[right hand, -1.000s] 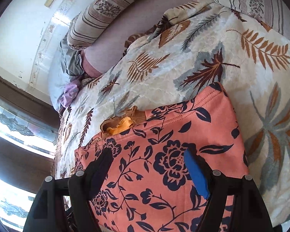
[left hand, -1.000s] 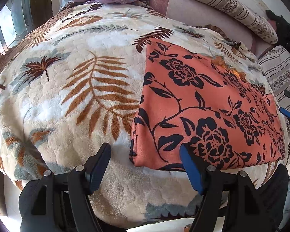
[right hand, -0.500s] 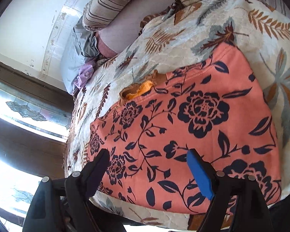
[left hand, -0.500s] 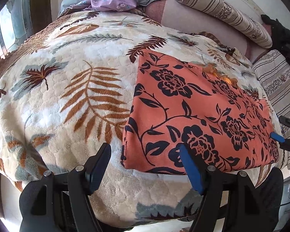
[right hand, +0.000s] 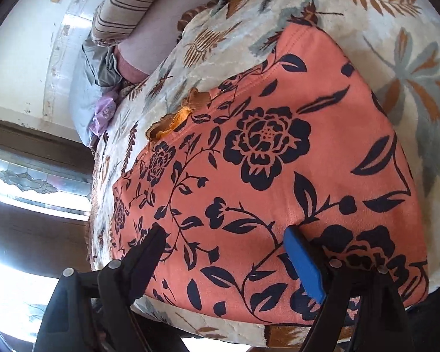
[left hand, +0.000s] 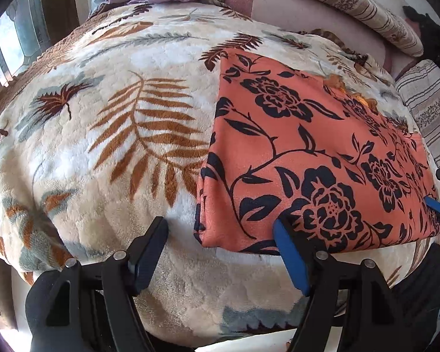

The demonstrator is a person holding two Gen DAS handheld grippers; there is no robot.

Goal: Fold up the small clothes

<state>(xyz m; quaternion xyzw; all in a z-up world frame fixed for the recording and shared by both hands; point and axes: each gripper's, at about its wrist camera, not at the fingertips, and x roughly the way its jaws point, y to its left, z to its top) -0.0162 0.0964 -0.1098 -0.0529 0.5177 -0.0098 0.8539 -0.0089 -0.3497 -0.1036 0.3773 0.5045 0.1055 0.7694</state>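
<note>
One folded orange garment on a leaf-print bed blanket, both claws open over its near edge.

Left wrist view: a single orange garment (left hand: 308, 152) printed with dark navy roses and vines lies folded into a flat rectangle on the cream blanket (left hand: 108, 146) of the bed, right of the middle; a bit of orange trim peeks from its far edge. The left claw (left hand: 220, 252) gapes wide, empty, its blue finger at the garment's near corner, the black one over bare blanket. One striped bolster (left hand: 352, 3) lies beyond.

Right wrist view: the same garment (right hand: 278, 161) fills the frame. The right claw (right hand: 226, 255), its jaws just widened, stands open above the cloth, gripping nothing.
</note>
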